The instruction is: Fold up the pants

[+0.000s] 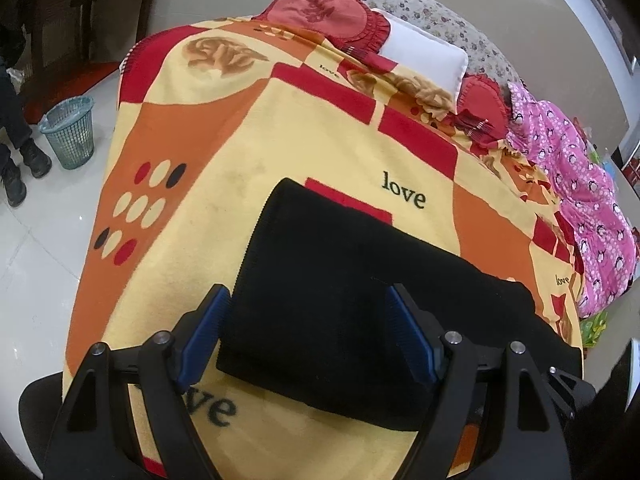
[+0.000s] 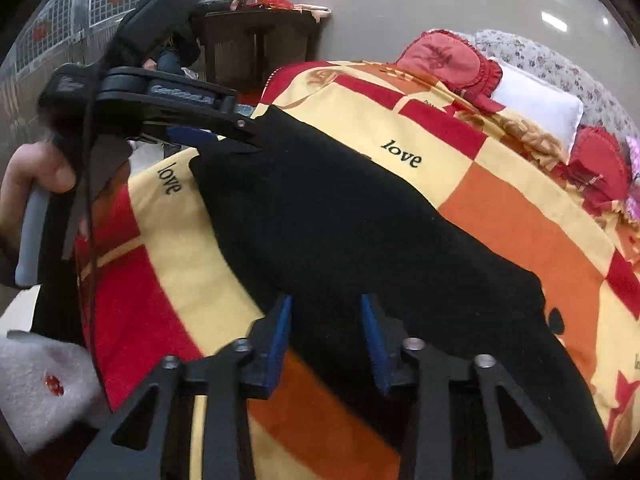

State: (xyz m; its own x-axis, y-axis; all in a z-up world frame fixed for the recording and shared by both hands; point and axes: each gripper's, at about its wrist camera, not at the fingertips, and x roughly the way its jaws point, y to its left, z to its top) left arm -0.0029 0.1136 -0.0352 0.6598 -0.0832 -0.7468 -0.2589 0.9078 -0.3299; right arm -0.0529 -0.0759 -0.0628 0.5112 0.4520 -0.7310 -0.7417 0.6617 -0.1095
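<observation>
Finds the black pants (image 1: 340,280) lying flat as a broad folded band on the patterned blanket (image 1: 200,240), near the foot end of the bed. Holds the left tool (image 1: 308,300) over the left end of the pants with its pads spread wide and nothing clamped, probably so as to straddle the thick edge there. Keeps the right tool (image 2: 326,308) low over the right part of the pants with only a narrow gap between its pads; shows dark cloth in that gap but no pinch, so reads as not gripping. Suggests both tools are set at opposite ends in order to take up the cloth together for another fold.

Leaves plenty of bare blanket beyond the pants for laying a fold over. Puts the white pillow (image 1: 424,56) and red cushions well beyond the pants, and the pink garment (image 1: 580,200) well off to the right of the pants. Leaves only a thin strip of blanket left of the pants before the drop to the floor, so calls for care with hanging cloth there.
</observation>
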